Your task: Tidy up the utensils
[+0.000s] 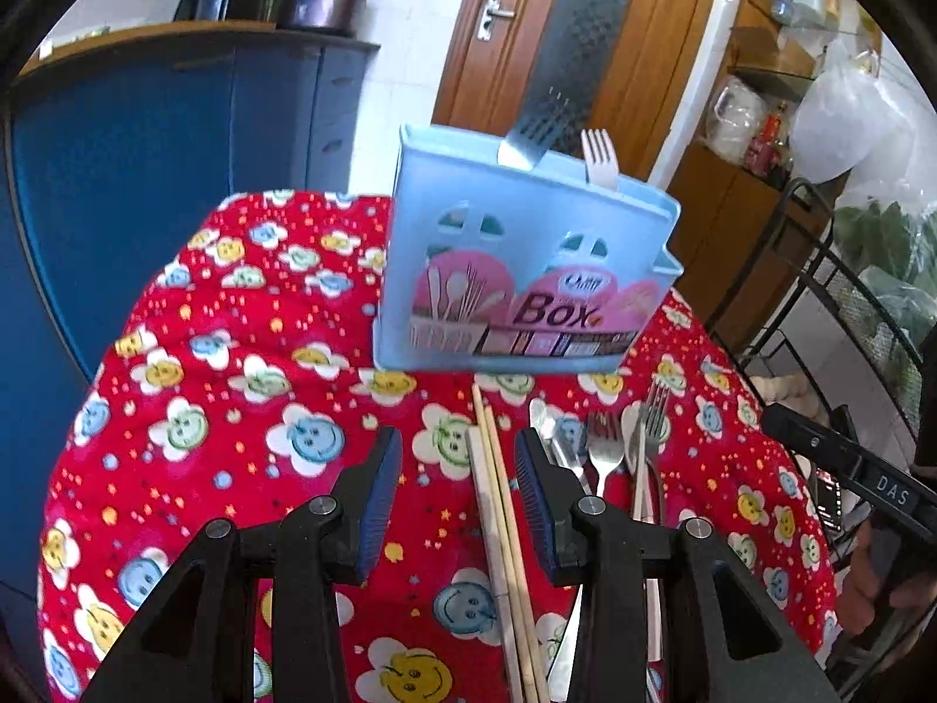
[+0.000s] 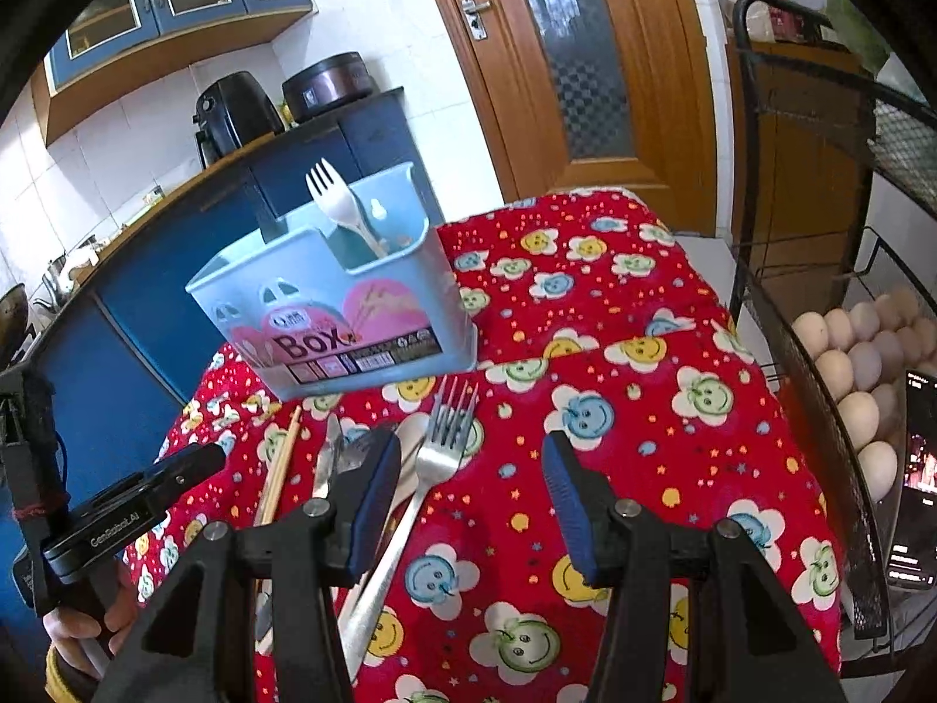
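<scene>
The chopsticks lay on the red flowered cloth between the left gripper's open, empty jaws. A steel fork lay between the right gripper's open jaws, untouched. Beyond both stood the blue utensil box.

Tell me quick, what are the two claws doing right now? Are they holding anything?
Left claw: open, holding nothing; the chopsticks lie on the cloth between its fingers.
Right claw: open, holding nothing; a fork lies just below it.
</scene>
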The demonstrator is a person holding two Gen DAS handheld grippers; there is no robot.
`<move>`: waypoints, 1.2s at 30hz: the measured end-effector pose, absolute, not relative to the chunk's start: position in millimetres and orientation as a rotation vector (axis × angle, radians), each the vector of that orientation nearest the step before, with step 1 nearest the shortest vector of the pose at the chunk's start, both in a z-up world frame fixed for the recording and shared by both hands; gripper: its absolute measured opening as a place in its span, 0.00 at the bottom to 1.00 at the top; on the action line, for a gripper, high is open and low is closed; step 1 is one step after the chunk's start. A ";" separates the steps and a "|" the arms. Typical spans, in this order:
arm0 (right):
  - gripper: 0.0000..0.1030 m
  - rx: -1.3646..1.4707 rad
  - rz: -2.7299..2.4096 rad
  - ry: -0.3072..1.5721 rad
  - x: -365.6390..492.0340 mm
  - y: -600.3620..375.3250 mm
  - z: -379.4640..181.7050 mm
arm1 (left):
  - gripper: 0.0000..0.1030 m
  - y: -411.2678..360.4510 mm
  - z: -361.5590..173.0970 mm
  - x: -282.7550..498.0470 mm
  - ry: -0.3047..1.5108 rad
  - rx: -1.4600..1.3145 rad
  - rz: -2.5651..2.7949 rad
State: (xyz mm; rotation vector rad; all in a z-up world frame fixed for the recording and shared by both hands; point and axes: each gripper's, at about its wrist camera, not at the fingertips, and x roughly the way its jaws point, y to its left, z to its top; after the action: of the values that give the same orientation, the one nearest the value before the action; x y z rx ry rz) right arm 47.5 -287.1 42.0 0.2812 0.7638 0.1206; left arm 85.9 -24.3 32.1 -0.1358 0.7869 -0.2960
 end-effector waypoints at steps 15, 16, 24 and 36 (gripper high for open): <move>0.52 0.309 0.134 0.810 50.3 -289.9 23.3 | 0.39 -32.5 -3.7 97.9 0.920 -0.134 -0.301; 0.52 0.310 0.133 0.811 50.2 -289.6 23.4 | 0.36 -33.4 -4.6 97.9 0.923 -0.131 -0.305; 0.52 0.313 0.135 0.820 51.5 -291.2 20.2 | 0.20 -39.9 -5.9 96.7 0.923 -0.114 -0.324; 0.52 0.302 0.145 0.832 52.5 -284.3 18.7 | 0.07 -21.3 -11.6 99.2 0.949 -0.278 -0.406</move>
State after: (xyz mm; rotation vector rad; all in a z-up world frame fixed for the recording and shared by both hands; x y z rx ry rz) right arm 52.5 -284.3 18.7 0.3018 0.8320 0.1454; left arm 99.2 -21.3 -11.6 -0.2784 0.9489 -0.4062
